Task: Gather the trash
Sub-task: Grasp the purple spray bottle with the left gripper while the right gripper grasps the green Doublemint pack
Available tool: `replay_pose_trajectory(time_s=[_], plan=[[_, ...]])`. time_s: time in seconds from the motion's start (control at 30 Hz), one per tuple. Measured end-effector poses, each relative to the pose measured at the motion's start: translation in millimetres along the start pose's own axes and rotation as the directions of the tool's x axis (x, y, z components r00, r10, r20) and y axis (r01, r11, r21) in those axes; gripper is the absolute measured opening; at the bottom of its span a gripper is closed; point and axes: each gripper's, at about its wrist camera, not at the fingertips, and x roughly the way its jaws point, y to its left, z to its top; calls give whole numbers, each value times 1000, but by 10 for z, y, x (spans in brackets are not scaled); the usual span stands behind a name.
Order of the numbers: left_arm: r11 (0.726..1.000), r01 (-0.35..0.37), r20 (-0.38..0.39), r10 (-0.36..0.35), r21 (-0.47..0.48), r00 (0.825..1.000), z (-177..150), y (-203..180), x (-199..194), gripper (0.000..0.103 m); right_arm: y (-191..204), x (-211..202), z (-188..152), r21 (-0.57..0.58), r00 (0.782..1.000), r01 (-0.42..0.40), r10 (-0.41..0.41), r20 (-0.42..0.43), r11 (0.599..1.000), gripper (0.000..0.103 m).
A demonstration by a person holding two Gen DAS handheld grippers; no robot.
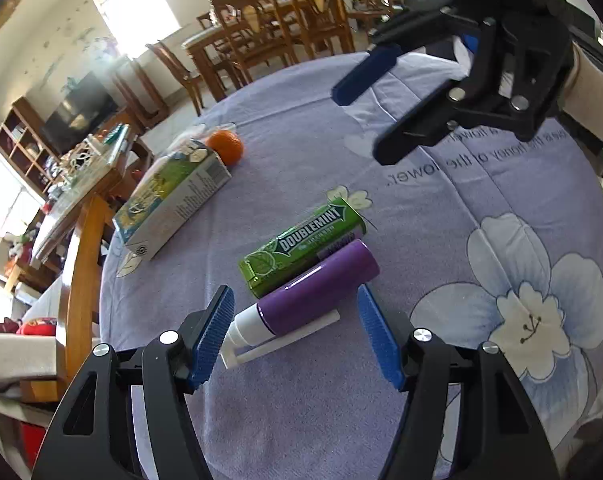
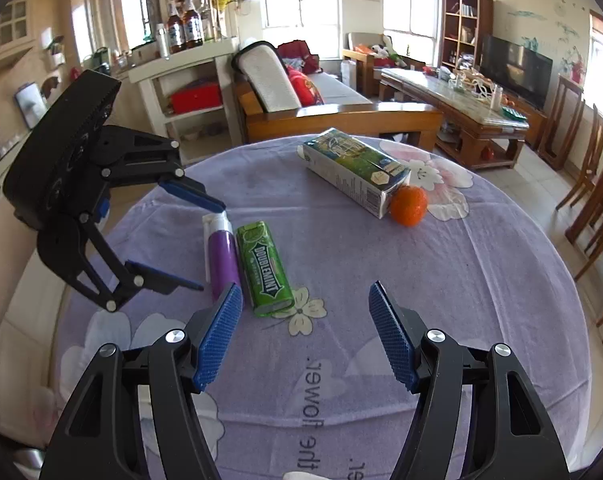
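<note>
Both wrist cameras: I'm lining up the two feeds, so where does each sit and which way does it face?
Left wrist: on the left gripper, low over the table, facing the spray bottle, the open right gripper beyond.
Right wrist: on the open right gripper, facing back across the table at the gum pack; the left gripper shows at left.
Shared: bottle, gum, carton, orange.

Left gripper [image 1: 295,332] and right gripper [image 2: 305,334] both low, jaws spread wide, facing each other.
</note>
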Motion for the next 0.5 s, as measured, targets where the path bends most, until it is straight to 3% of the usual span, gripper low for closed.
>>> replay_pose_trajectory(time_s=[0.1,0.17,0.27,0.37,0.5], plan=[[996,20,-33,-17,83,999,19,-47,107,65,0,113,32,0,1000,-21,21,-20,1000,66],[996,51,-25,-49,75,998,21,-6,124,65,9,172,50,-4,999,-29,29,-30,1000,66],[996,89,-20,-89,2,996,-15,63,142,63,22,264,85,-13,998,-36,35,-43,999,66],[985,144,-3,-145,-90,989,-77,75,119,47,40,367,122,-22,997,-48,47,-60,999,56],[970,149,-14,-155,-194,988,-139,26,64,42,81,492,169,-44,995,-56,53,-79,997,51]])
